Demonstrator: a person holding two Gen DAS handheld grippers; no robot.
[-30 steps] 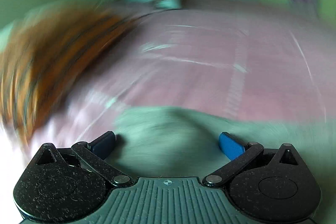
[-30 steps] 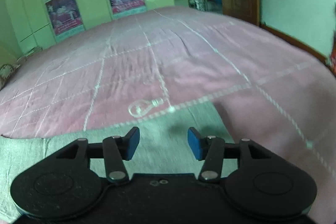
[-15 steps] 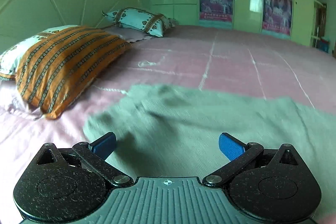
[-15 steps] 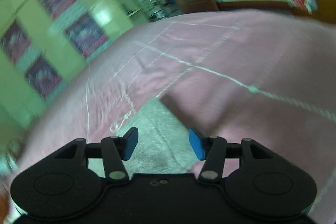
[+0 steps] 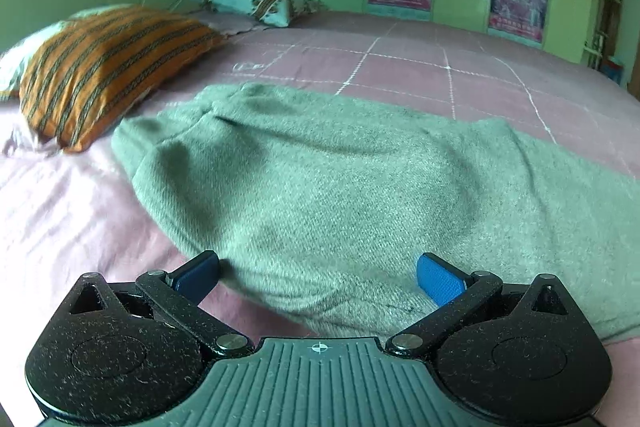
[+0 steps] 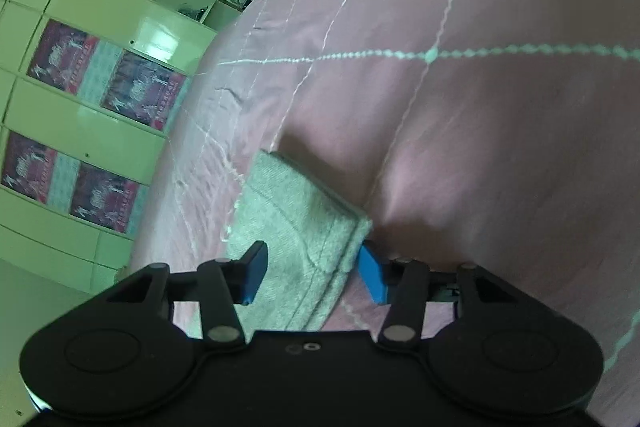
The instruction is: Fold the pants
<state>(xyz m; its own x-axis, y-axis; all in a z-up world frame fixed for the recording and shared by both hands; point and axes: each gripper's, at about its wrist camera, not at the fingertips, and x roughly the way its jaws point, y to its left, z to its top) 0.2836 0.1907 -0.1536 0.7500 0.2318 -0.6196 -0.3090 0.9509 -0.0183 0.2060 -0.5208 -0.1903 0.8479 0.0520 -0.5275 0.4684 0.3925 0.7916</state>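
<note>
Now pants (image 6: 296, 227) hem between closing right tool (image 6: 312, 277).

Soft greenish daylight is filling both views; glare is showing on the cabinets (image 6: 132, 39); fisheye distortion is bending edges.

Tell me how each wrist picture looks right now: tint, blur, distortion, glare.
Left wrist view: green tint, fisheye bending at the edges, mostly sharp, with slight blur on the orange pillow; soft shadows in the folds of the pants. Right wrist view: strongly tilted, same green cast, window glare on the wardrobe doors, and the pink bedsheet softly blurred.
</note>
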